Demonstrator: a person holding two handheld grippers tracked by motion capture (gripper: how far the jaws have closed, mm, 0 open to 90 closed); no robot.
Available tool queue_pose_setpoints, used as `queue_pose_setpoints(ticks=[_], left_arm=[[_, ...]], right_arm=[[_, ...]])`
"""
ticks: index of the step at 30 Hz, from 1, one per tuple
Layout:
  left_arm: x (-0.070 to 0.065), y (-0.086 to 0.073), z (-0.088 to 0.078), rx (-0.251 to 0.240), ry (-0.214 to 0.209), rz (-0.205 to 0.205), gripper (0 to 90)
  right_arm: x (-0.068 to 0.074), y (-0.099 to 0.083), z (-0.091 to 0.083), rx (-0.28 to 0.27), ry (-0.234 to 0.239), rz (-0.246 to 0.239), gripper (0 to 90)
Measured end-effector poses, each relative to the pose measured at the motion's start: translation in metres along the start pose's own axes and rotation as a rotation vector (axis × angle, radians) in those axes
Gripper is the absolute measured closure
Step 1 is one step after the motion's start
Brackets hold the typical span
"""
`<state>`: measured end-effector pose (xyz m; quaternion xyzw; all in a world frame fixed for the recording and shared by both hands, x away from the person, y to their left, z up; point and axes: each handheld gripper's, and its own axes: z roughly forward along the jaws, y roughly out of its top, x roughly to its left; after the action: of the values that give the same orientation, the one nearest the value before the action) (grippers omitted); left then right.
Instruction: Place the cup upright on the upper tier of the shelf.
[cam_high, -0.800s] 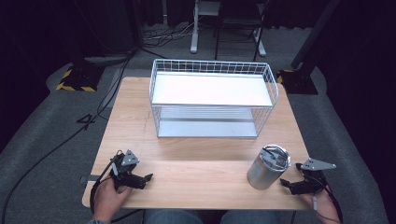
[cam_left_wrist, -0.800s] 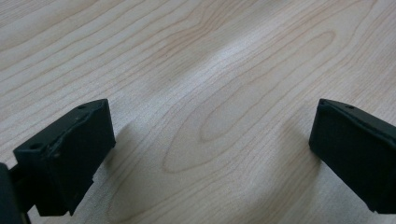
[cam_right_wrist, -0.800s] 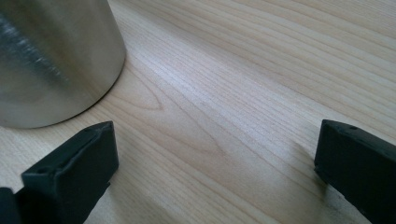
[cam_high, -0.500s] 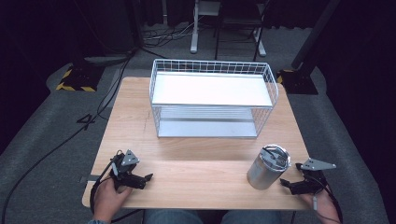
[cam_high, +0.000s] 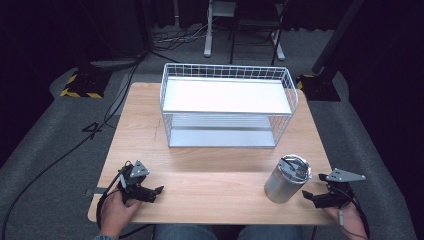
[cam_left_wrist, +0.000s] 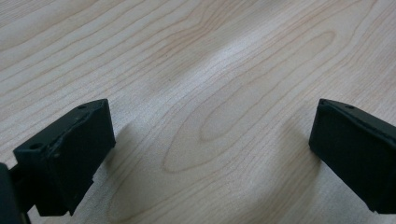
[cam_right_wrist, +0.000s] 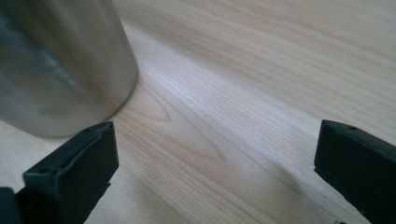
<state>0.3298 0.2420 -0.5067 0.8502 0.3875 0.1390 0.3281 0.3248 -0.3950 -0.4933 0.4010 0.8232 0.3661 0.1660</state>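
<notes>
From above, the shiny metal cup (cam_high: 286, 179) stands on the wooden table (cam_high: 210, 170), just beside the right gripper (cam_high: 311, 196) and in front of the wire basket (cam_high: 227, 105). The left gripper (cam_left_wrist: 210, 140) has its jaws spread wide over bare wood, holding nothing. The right gripper's jaws are spread too, with the cup's round wall just ahead; it looks hard and slippery, so squeeze it around the middle.

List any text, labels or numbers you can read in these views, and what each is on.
"4": a dark mark on the grey floor left of the table.
No readable text on the steel cup, the wire basket, the left gripper or the right gripper.
</notes>
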Motion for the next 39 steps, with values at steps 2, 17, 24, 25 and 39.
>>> queue_pose_setpoints(ticks=[2,17,24,25,39], left_arm=[[0.0,0.0,0.0,0.001,0.005,0.003,0.6],[0.0,0.001,0.0,0.002,0.008,0.001,0.6],[0.0,0.001,0.0,0.002,0.004,-0.002,0.6],[0.0,0.001,0.0,0.003,0.004,-0.002,0.6],[0.0,0.001,0.0,0.003,0.004,-0.003,0.6]], right_arm=[[0.001,0.001,-0.003,-0.011,0.005,-0.001,0.0],[0.017,0.017,-0.04,-0.112,0.029,-0.022,0.0],[0.03,0.029,-0.052,-0.171,0.067,-0.048,0.0],[0.032,0.031,-0.053,-0.18,0.078,-0.053,0.0],[0.052,0.049,-0.054,-0.254,0.176,-0.08,0.0]])
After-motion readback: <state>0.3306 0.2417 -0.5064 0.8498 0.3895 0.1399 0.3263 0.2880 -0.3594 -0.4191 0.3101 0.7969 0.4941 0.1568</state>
